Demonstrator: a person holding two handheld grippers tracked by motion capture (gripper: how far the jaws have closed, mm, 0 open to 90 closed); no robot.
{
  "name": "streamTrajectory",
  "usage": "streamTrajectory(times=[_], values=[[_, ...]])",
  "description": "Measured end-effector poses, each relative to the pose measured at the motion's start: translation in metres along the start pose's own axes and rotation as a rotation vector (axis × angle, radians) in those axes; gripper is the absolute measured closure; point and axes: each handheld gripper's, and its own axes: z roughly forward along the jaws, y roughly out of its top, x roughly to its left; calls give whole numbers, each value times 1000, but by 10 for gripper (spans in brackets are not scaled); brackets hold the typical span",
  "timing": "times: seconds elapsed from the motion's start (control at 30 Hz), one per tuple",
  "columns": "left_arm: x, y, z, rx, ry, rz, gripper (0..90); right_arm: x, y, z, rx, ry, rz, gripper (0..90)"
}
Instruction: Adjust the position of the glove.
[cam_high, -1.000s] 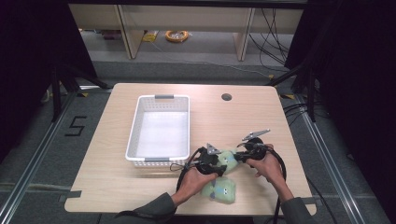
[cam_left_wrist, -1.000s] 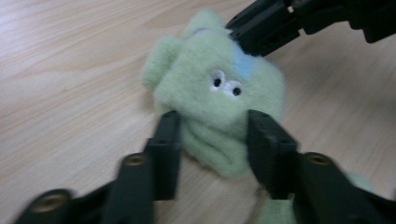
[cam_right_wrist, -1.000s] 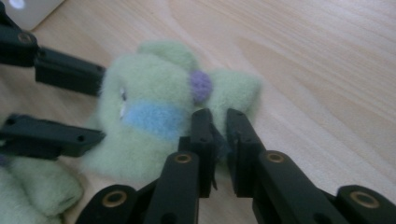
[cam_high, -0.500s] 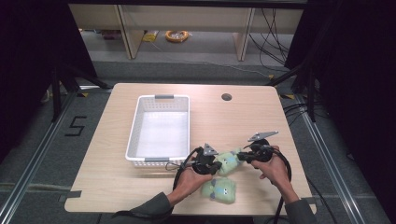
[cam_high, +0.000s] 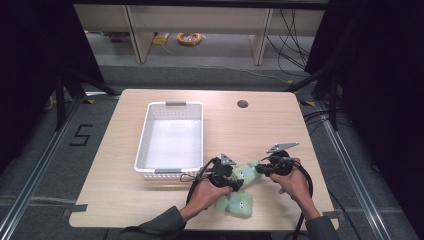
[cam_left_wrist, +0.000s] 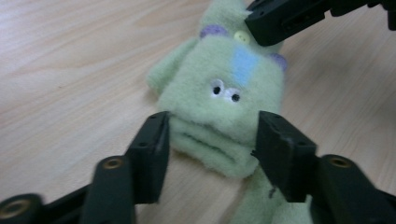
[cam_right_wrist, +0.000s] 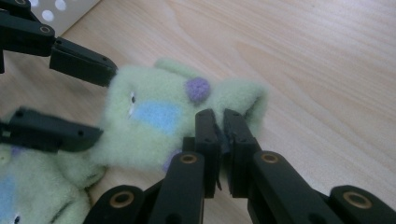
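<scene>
Two green plush toys worked by both grippers beside the white basket (cam_high: 170, 137).

Bare table (cam_high: 110, 195) is left in front of the basket and behind the toys, while the near edge lies close behind the second plush toy (cam_high: 235, 204). The green plush toy (cam_left_wrist: 219, 100), fuzzy, with stitched eyes, a blue patch and purple bumps, is lain to the right of the basket's near corner. The left gripper (cam_left_wrist: 210, 140) is set with fingers apart, just opened, the toy's lower edge between them unpressed. The right gripper (cam_right_wrist: 220, 135) is clamped narrow on the toy's ear, whose pinched part is hidden.
</scene>
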Motion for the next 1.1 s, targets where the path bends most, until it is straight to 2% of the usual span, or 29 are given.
streamTrajectory(times=[0.03,0.07,0.1,0.17,0.2,0.23,0.3,0.33,0.37,0.4,0.43,0.47,0.53,0.57,0.6,0.63,0.73,0.77,0.8,0.83,0.87,0.9,0.97,1.03,1.07,1.1], values=[[-1,1,2,3,4,0,370,0,-1,1,8,1,13,863],[-2,2,4,2,13,-8,356,-1,-2,2,14,-10,-3,863],[-2,4,5,5,16,-4,348,-1,-3,4,-2,-9,-1,862],[-2,6,8,11,21,-3,348,-1,-3,4,5,5,6,861],[-1,6,9,11,23,-12,350,0,-3,3,12,11,25,861],[-1,6,11,15,26,-18,354,0,-3,3,13,-5,24,860],[2,5,13,23,24,-25,357,-1,-4,3,30,-7,14,857],[2,5,13,21,28,-18,361,0,-5,5,26,0,28,856],[2,6,13,26,28,-19,363,-2,-6,5,47,-10,6,854],[2,6,13,26,39,-19,363,0,-6,5,62,-9,26,851],[2,6,13,26,39,-19,363,0,-7,6,55,-8,34,849],[1,6,14,28,35,-12,370,-1,-8,6,56,-13,18,848],[0,6,14,18,27,9,428,-1,-8,5,69,-14,28,848],[0,6,14,18,27,9,456,-3,-9,5,64,-14,12,848],[0,6,15,17,14,20,513,-2,-10,6,62,-13,22,848],[0,6,16,11,3,7,571,-3,-11,6,59,-13,15,848],[1,6,16,5,-6,27,737,-4,-12,7,48,-16,15,851],[1,6,14,0,-4,37,737,-3,-11,5,66,-12,28,853],[1,6,14,-19,-11,40,792,-4,-11,5,50,-12,9,858],[1,6,12,-19,-18,33,803,-3,-11,5,43,-4,35,859],[3,6,11,-21,-26,32,813,-4,-11,3,50,-3,19,861],[4,6,9,-21,-30,34,819,-4,-11,2,28,-1,40,861],[4,6,7,-28,-34,36,826,-4,-10,-1,39,1,45,862],[5,5,-5,-43,-63,48,827,1,-9,-9,8,-6,67,862],[5,5,-5,-43,-63,48,828,1,-9,-9,8,-6,67,862],[5,5,-10,-44,-73,48,828,9,-6,-20,-9,14,35,862]])
